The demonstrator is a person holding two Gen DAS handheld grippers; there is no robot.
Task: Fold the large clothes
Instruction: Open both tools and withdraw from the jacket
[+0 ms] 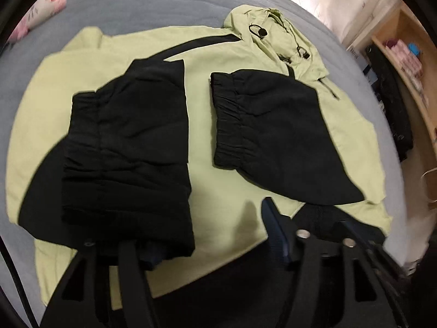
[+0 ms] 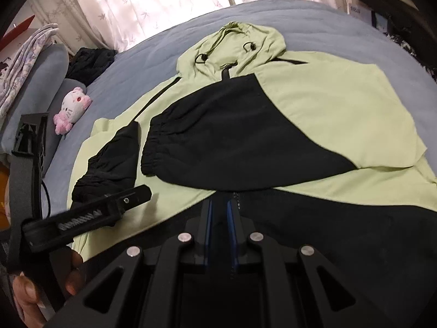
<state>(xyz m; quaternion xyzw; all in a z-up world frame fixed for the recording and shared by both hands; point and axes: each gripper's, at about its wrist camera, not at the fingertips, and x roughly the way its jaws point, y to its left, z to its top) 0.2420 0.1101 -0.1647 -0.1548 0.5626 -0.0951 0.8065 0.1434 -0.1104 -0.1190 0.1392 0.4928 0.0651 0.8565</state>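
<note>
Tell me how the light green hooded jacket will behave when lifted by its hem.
The jacket will probably drape and sag, since it lies limp and creased on the bed. Its folded-in black sleeves will likely slide open. The thin fabric looks light.

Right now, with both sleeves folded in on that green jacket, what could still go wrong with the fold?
1. The right gripper sits nearly shut at the black hem; whether it grips cloth is unclear, so the hem might slip on lifting.
2. The left gripper is open and empty; a one-sided lift could skew the jacket.
3. The folded sleeves lie loose on top, and the hood is rumpled; both could shift or bunch.
</note>
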